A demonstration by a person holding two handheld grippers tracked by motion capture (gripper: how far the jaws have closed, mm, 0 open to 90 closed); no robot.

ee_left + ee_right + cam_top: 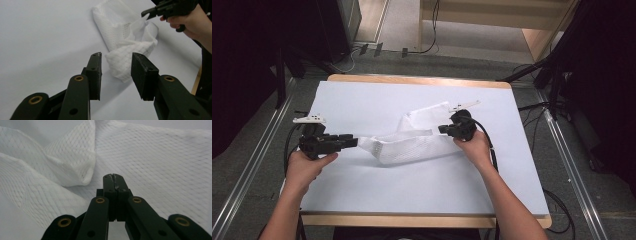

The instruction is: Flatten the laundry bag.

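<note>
A white mesh cloth (407, 145) lies crumpled across the middle of the white-covered table (412, 195). My left gripper (353, 141) lies level at the cloth's left end. In the left gripper view its jaws (116, 56) stand open, and the cloth's near corner (120, 65) sits just past the pads, which do not touch it. My right gripper (441, 129) is at the cloth's right end, pointing left. Its jaws (114, 175) are shut, with a thin edge of mesh pinched at the tips. The cloth (140, 23) rises in a peak to that gripper (144, 13).
The table's wooden edge (422, 220) runs along the near side. Cables (557, 210) trail off both grippers. Metal floor rails (572, 165) flank the table, with dark stands (557, 75) at the back right and wooden furniture (492, 20) behind.
</note>
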